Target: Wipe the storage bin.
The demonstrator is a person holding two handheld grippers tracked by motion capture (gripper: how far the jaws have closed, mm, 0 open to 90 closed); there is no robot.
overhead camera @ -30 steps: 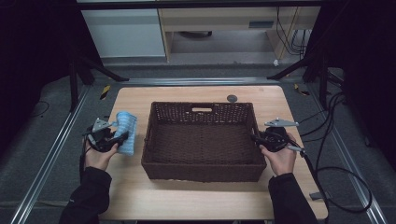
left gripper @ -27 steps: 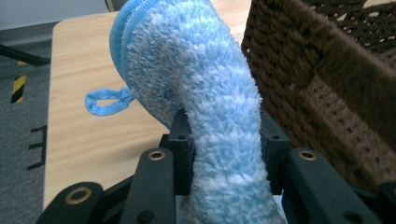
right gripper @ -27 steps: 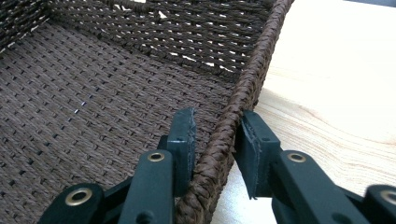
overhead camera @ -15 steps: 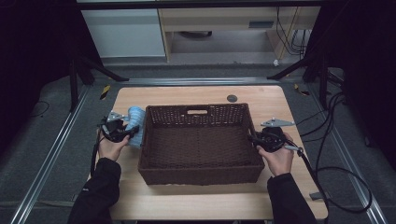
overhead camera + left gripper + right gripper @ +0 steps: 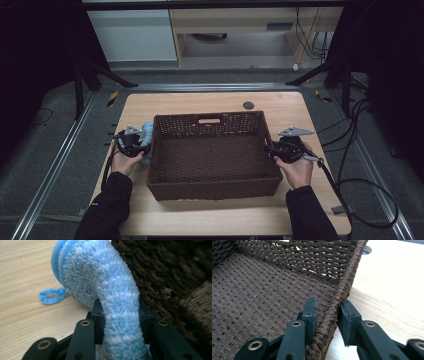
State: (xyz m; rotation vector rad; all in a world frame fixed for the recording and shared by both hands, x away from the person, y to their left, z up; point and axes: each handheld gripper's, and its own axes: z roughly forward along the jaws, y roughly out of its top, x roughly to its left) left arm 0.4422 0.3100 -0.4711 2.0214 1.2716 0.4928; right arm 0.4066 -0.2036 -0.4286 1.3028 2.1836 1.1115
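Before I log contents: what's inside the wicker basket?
Nothing visible: the wicker basket shows bare woven floor. The near wall hides a strip behind it. The blue cloth is outside.

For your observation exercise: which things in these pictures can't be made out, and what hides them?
- Lower end of the blue cloth: left gripper view, cut off by the bottom edge between the jaws.
- Cloth in the high view: mostly behind the left gripper.
- Round thing on the table: high view, too small to identify.

Dark brown woven basket [image 5: 212, 155], pale wood table [image 5: 200, 102], blue fluffy cloth [image 5: 105, 285].
Cloth mottled light blue and whitish, edged in plain brighter blue with matching loop; black jaws on both grippers; sleeves [image 5: 107, 210] seemingly black.
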